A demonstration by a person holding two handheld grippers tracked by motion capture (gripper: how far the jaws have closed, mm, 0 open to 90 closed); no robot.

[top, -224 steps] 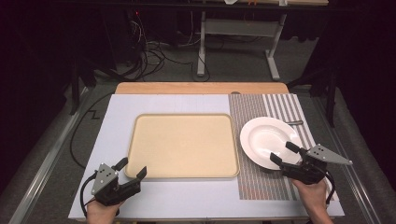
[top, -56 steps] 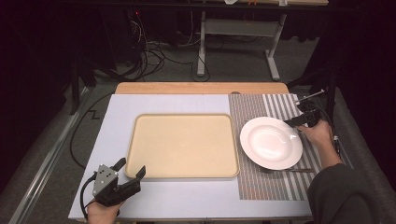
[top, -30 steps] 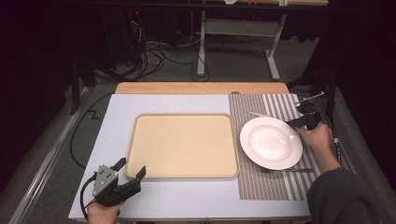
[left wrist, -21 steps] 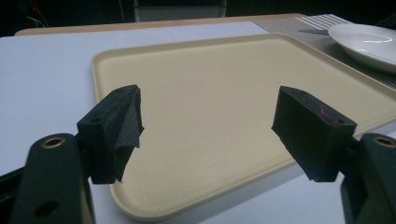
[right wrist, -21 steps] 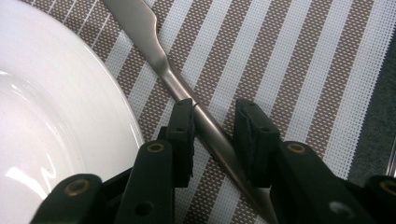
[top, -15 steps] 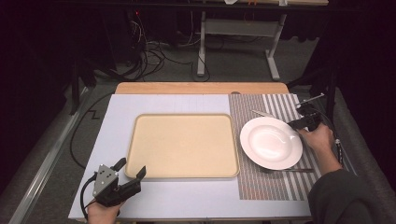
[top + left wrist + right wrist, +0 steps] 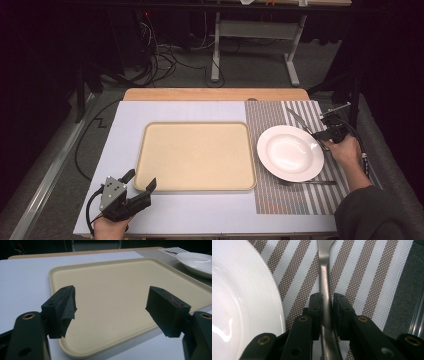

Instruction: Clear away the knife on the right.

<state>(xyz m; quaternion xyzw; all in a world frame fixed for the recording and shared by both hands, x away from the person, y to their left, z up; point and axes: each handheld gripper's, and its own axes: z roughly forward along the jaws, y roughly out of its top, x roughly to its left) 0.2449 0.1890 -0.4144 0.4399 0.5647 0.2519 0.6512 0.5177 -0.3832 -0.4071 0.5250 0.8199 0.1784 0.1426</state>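
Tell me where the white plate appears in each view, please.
High view: white plate right of centre, on the striped placemat.
Left gripper view: plate at the top right corner.
Right gripper view: plate along the left side.
Shared landmark: the striped placemat.

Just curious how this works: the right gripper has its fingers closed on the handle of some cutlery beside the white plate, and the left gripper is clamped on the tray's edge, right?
Not quite. The right gripper does grip the cutlery handle beside the white plate. But the left gripper clamps nothing: the left gripper view shows its fingers wide apart, with the beige tray lying beyond them, ungripped.
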